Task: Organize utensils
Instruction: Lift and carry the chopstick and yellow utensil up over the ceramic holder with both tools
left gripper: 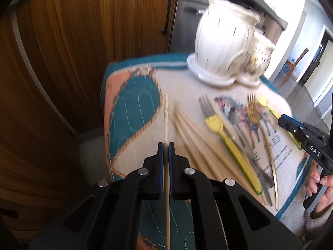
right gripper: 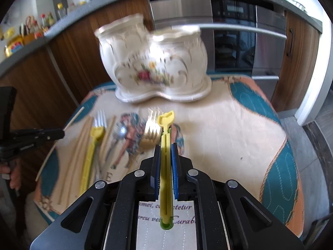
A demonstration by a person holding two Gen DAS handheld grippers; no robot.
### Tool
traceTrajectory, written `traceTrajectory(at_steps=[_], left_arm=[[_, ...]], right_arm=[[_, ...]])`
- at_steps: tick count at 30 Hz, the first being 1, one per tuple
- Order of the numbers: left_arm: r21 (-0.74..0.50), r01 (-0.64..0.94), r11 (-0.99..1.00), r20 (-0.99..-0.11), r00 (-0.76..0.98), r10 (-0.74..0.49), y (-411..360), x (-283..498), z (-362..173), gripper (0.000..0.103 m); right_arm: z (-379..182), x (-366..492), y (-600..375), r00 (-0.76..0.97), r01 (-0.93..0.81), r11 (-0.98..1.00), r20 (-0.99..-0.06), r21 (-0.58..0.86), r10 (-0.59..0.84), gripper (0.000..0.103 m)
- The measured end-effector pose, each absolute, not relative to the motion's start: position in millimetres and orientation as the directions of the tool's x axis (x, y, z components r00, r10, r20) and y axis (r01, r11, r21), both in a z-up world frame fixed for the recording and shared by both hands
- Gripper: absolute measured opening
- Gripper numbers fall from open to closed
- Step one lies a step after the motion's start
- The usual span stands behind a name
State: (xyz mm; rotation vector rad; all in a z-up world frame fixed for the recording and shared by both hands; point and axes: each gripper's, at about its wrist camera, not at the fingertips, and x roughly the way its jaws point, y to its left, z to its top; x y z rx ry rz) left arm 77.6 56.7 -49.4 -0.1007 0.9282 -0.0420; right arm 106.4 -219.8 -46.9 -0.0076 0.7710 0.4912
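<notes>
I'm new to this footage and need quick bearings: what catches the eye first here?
The white double-pot ceramic holder with painted flowers stands at the cloth's far edge. Nearer, the left gripper is shut on a pale chopstick, the right gripper on a yellow utensil, with forks and chopsticks lying between.

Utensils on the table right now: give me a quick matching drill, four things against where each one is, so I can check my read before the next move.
Things:
1. single chopstick
2. yellow utensil
3. gold fork
4. white ceramic holder

Places or states:
A. standing at the far end of the table, nothing in it that shows
B. clamped in the left gripper
C. lying on the cloth beside the held yellow piece
D. clamped in the right gripper

Pairs: 1-B, 2-D, 3-C, 4-A
</notes>
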Motion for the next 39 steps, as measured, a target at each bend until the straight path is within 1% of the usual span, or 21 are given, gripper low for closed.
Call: traceTrajectory(at_steps=[4,6,8,10,11,14,17,22,24,26,29,30,31,34,37,38,39], left_arm=[[-0.129,-0.007,0.992,-0.749,0.656,-0.093,63,78,-26,0.004],[-0.152,0.012,0.988,-0.707,0.697,-0.117,65,78,-12,0.004],[-0.156,0.019,0.988,-0.686,0.717,-0.122,63,79,-2,0.004],[-0.183,0.043,0.982,-0.664,0.732,-0.155,61,80,6,0.004],[-0.183,0.054,0.982,-0.663,0.731,-0.164,58,82,9,0.004],[-0.162,0.076,0.984,-0.659,0.733,-0.166,49,85,12,0.004],[-0.161,0.093,0.983,-0.669,0.722,-0.178,43,88,8,0.004],[-0.169,0.089,0.982,-0.674,0.716,-0.181,47,85,5,0.004],[-0.170,0.093,0.981,-0.673,0.716,-0.185,47,83,6,0.004],[-0.171,0.098,0.980,-0.671,0.717,-0.189,47,82,7,0.004],[-0.172,0.103,0.980,-0.672,0.715,-0.193,46,82,6,0.004],[-0.171,0.104,0.980,-0.673,0.714,-0.193,46,83,5,0.004],[-0.171,0.103,0.980,-0.674,0.713,-0.193,45,83,5,0.004],[-0.180,0.111,0.977,-0.664,0.720,-0.204,45,81,8,0.004],[-0.187,0.124,0.974,-0.638,0.739,-0.217,46,79,16,0.004],[-0.192,0.129,0.973,-0.625,0.748,-0.222,46,79,20,0.004],[-0.197,0.135,0.971,-0.614,0.755,-0.230,46,80,24,0.004]], right_arm=[[-34,105,-224,0.632,-0.447,0.879,-0.638,0.164,0.440,0.011],[-28,104,-228,0.639,-0.452,0.873,-0.616,0.184,0.461,0.011],[-22,105,-233,0.645,-0.453,0.865,-0.591,0.213,0.484,0.011],[-19,110,-240,0.642,-0.450,0.852,-0.567,0.266,0.516,0.011],[-21,113,-240,0.633,-0.446,0.853,-0.578,0.271,0.515,0.011],[-37,120,-229,0.598,-0.426,0.888,-0.683,0.172,0.419,0.011],[-54,125,-223,0.524,-0.433,0.888,-0.757,0.158,0.390,0.011],[-64,131,-212,0.459,-0.462,0.882,-0.828,0.088,0.323,0.011],[-63,135,-209,0.428,-0.475,0.876,-0.848,0.084,0.314,0.016],[-62,140,-204,0.403,-0.496,0.865,-0.864,0.069,0.300,0.017],[-62,144,-198,0.396,-0.525,0.851,-0.876,0.031,0.276,0.017],[-61,145,-194,0.399,-0.541,0.841,-0.877,0.010,0.267,0.015],[-62,145,-194,0.398,-0.547,0.837,-0.878,0.007,0.268,0.012],[-57,144,-195,0.395,-0.546,0.838,-0.876,0.019,0.278,0.011],[-43,140,-204,0.425,-0.539,0.841,-0.846,0.049,0.322,0.011],[-38,137,-207,0.432,-0.537,0.840,-0.832,0.074,0.349,0.011],[-26,135,-213,0.447,-0.537,0.834,-0.796,0.126,0.408,0.011]])
